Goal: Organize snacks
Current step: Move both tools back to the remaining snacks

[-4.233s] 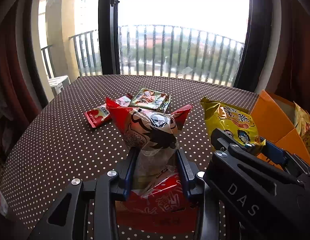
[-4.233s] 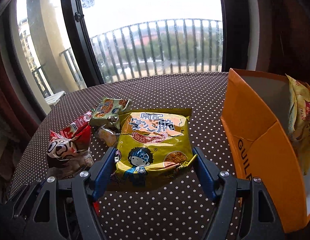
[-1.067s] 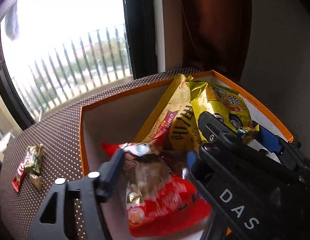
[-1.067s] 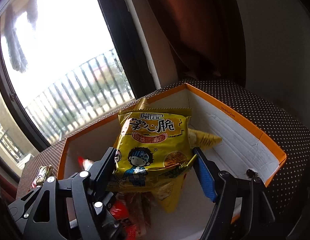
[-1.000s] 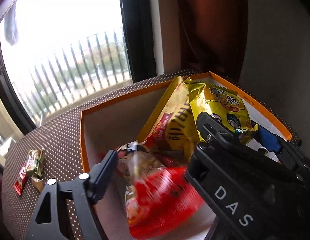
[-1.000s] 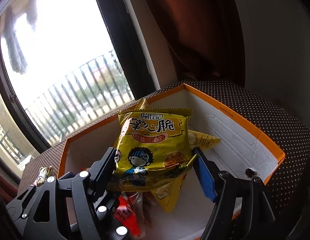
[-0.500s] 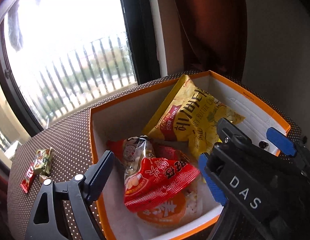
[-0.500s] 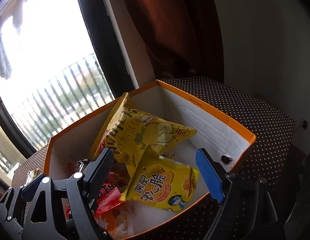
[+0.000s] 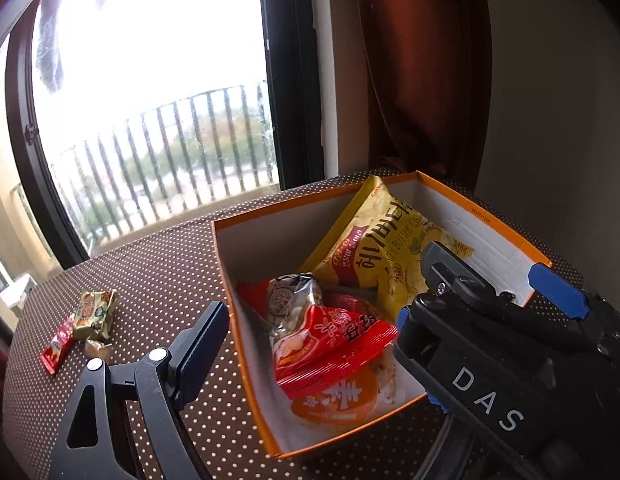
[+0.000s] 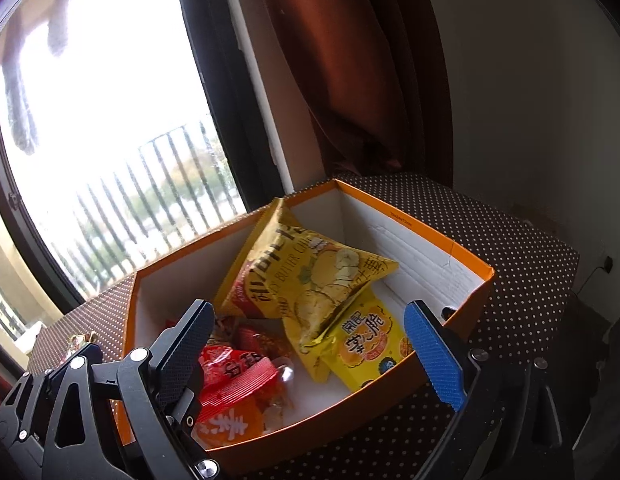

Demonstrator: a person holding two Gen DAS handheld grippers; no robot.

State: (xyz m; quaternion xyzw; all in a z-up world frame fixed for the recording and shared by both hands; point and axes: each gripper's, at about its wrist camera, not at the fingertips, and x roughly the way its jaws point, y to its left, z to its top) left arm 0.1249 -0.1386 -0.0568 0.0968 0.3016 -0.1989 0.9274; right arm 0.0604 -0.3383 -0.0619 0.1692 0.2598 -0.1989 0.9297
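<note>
Both tongs gape empty above the box [image 10: 450,240]; the right tongs [image 10: 310,344] have just been opening, and the left tongs [image 9: 310,340] are half hidden behind them. Below lie a red pack [image 9: 330,344] and yellow bags [image 10: 310,276]. Left of the left tongs, small snacks [image 9: 93,314] wait on the dotted table [image 9: 149,272].

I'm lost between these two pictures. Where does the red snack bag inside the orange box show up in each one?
Left wrist view: the red snack bag lies centre frame, in the near half of the orange box.
Right wrist view: the same bag sits lower left, partly hidden behind a black finger of the hand-held gripper.
Shared landmark: the big yellow chip bag leaning against the box's far wall, beyond the red one.
</note>
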